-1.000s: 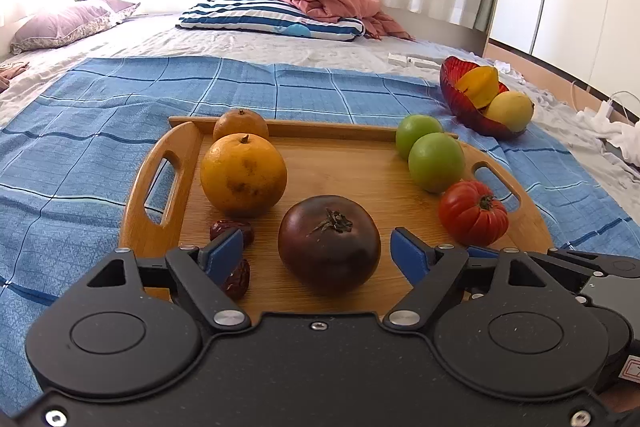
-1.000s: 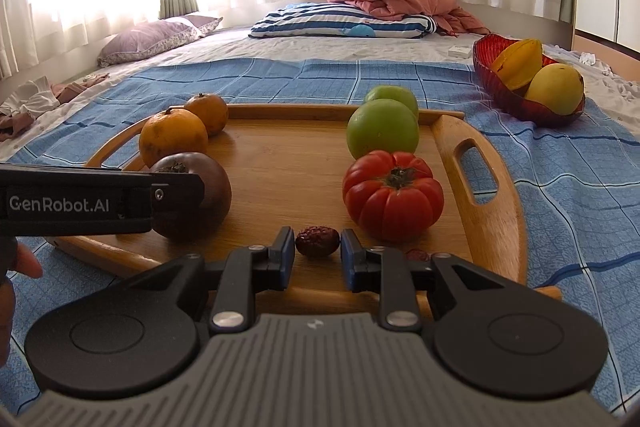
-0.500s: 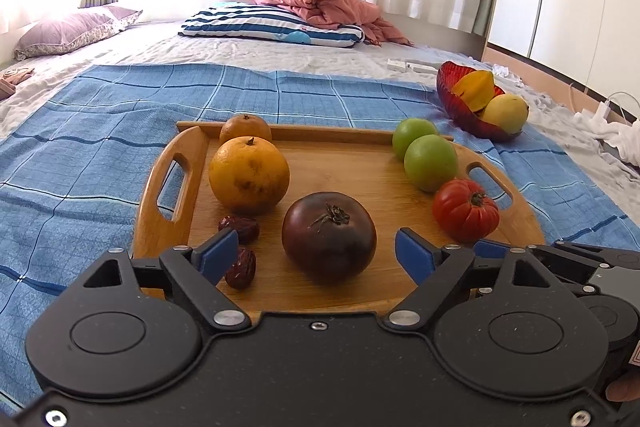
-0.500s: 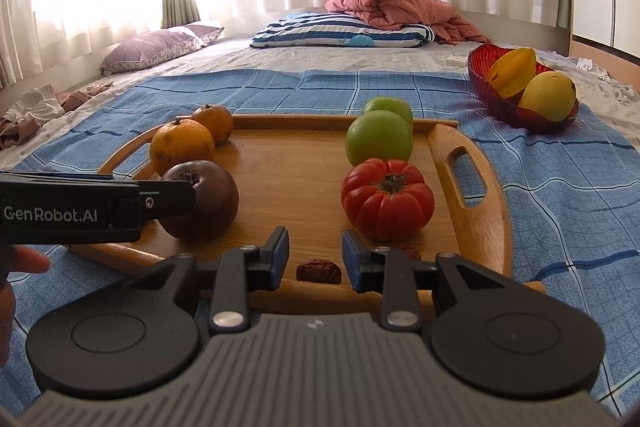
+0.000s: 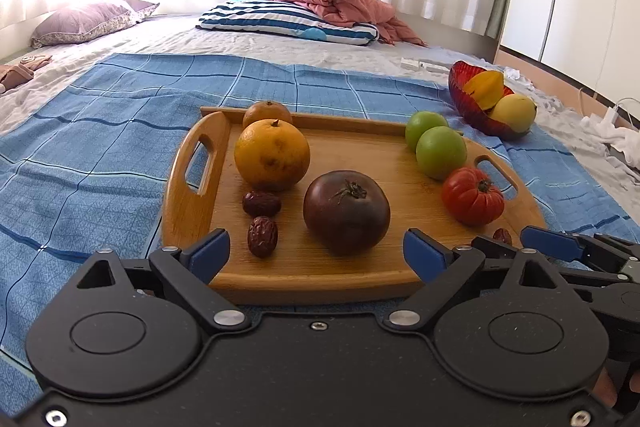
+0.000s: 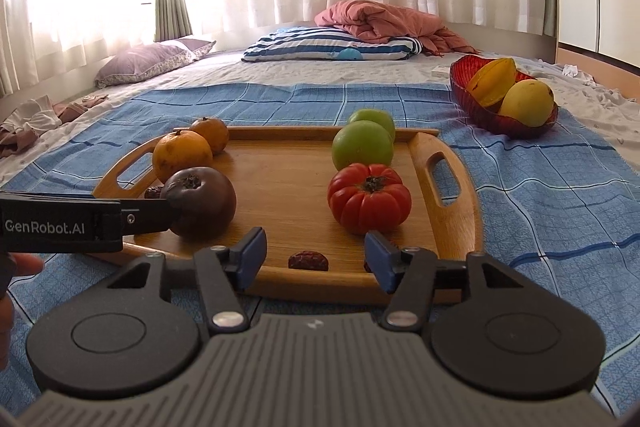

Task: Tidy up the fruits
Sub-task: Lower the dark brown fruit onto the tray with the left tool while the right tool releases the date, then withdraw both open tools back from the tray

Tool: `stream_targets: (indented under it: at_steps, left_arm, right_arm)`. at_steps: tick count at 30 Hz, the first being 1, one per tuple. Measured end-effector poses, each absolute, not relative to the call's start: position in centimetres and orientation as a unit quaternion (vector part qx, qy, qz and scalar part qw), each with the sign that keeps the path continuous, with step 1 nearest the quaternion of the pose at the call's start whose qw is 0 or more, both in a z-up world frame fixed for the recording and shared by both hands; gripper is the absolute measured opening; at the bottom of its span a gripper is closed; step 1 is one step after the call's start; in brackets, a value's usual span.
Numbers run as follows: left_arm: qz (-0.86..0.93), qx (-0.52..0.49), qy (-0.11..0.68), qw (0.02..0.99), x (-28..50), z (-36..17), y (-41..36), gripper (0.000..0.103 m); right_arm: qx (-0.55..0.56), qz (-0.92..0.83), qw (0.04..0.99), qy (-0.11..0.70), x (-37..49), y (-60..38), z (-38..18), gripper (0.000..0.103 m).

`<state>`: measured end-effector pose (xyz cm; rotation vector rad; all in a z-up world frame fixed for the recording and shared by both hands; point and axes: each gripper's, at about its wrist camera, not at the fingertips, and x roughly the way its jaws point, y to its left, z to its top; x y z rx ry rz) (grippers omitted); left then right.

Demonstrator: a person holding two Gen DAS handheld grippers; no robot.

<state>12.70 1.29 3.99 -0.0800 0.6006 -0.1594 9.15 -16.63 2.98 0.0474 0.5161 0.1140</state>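
A wooden tray [image 5: 192,203] [image 6: 456,223] lies on a blue checked cloth and holds two oranges [image 5: 272,155] [image 6: 182,155], two green fruits [image 5: 440,151] [image 6: 362,147], a red ribbed tomato [image 5: 472,195] [image 6: 369,197], a dark purple tomato [image 5: 346,211] [image 6: 200,201] and brown dates [image 5: 262,237] [image 6: 308,261]. My left gripper [image 5: 316,253] hangs near the tray's front edge, its jaws opening wide, the dark tomato ahead of them and untouched. The jaws of my right gripper [image 6: 314,259] are opening too, and one date lies on the tray between them, free of the pads.
A red bowl [image 5: 460,95] [image 6: 464,87] with a starfruit and a yellow fruit sits on the cloth at the far right. Pillows and a pink blanket [image 6: 380,23] lie at the back of the bed. A person's fingers [image 6: 20,263] show at the left edge.
The right gripper has let go of the date, which now lies on the tray. Both grippers have opened wider and drawn back from the tray.
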Motion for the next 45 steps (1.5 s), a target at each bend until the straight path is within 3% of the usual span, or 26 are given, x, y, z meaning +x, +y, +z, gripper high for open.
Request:
stream_targets:
  at_steps: [17, 29, 45]
  left_arm:
    - [-0.066, -0.025, 0.305, 0.95, 9.1, 2.9, 1.3, 0.097]
    - [-0.043, -0.016, 0.337, 0.94, 10.0, 0.2, 1.1, 0.097]
    - [-0.03, 0.009, 0.321, 0.947, 10.4, -1.5, 0.6, 0.103]
  right_arm:
    - [0.026, 0.037, 0.965, 0.258, 5.8, -16.8, 1.9, 0.082]
    - [0.014, 0.027, 0.958, 0.284, 5.8, -16.8, -0.2, 0.09]
    - [0.009, 0.034, 0.958, 0.285, 6.0, -16.5, -1.3, 0.099]
